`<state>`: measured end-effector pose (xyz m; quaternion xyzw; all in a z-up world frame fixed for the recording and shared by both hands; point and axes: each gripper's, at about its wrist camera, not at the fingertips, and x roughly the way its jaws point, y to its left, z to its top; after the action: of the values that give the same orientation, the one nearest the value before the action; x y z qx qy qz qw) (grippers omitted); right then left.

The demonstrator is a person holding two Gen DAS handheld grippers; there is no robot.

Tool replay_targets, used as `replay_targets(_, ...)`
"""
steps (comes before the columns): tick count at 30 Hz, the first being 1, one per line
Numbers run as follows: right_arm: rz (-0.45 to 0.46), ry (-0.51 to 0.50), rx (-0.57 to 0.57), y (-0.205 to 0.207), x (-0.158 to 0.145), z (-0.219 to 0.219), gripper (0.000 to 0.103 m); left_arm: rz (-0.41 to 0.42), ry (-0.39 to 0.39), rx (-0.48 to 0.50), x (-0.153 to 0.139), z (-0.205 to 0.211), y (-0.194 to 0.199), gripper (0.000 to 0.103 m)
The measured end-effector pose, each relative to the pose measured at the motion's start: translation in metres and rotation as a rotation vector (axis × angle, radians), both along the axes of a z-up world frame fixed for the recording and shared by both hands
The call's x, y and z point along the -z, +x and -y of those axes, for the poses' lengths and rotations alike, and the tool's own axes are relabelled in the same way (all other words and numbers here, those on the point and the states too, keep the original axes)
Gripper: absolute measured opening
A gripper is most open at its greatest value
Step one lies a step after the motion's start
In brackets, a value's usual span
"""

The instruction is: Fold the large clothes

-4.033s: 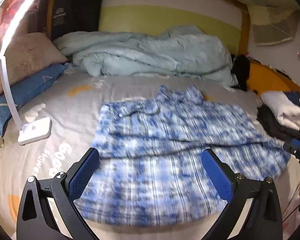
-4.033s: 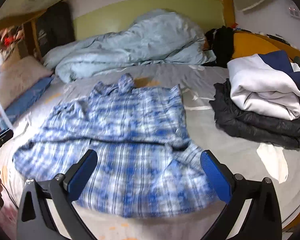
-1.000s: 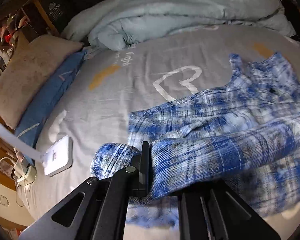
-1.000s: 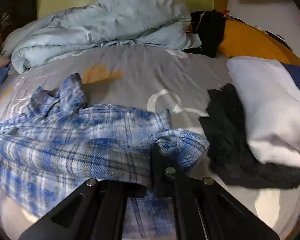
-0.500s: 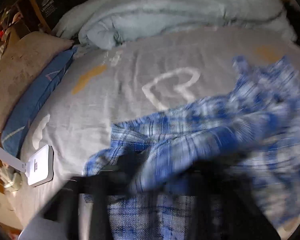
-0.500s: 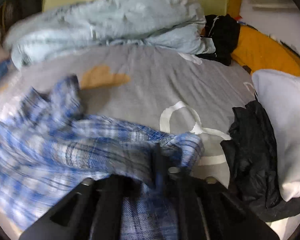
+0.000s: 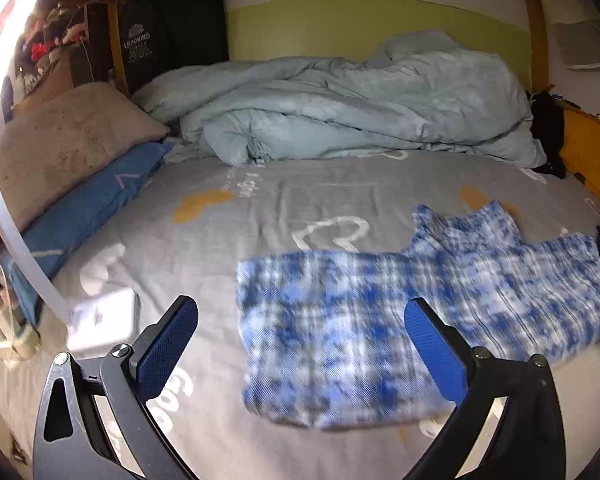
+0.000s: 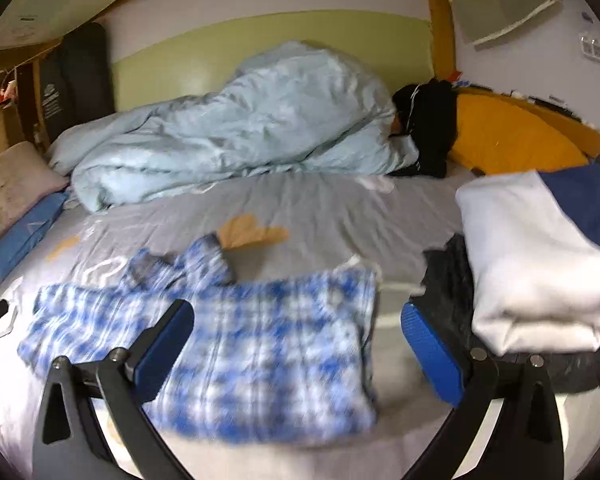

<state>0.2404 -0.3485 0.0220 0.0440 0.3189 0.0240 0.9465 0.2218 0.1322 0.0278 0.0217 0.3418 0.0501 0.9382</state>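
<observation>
shirt (image 7: pixel 384 320) lies flat on the grey bed (image 7: pixel 260 200), blue plaid, folded once w/ collar at the far edge; its long axis runs side to side across both views. your left gripper (image 7: pixel 300 344) has jaws opening, wide apart, nothing between the pads, the shirt's left end lying below and past them. right gripper (image 8: pixel 296 344) same: jaws opening, empty, shirt's right end under the gap. stack of folded clothes (image 8: pixel 536 264) sits just right of the shirt, close to your right pad. judging by the lay, next fold prob goes end to end, so each hand takes its own side; neither is clearly nearer.
</observation>
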Motion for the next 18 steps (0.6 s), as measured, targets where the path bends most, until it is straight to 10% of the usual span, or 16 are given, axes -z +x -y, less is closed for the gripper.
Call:
replay_targets(9, -0.135, -0.027, -0.106, -0.002, 0.039, -0.021, 0.103, -0.031, -0.048, 0.084, 0.016, 0.026, -0.019, 0.103)
replay_targets(18, -0.299, -0.199, -0.192, 0.037, 0.099, -0.056, 0.103, -0.273, -0.126, 0.096, 0.091, 0.043, 0.024, 0.103)
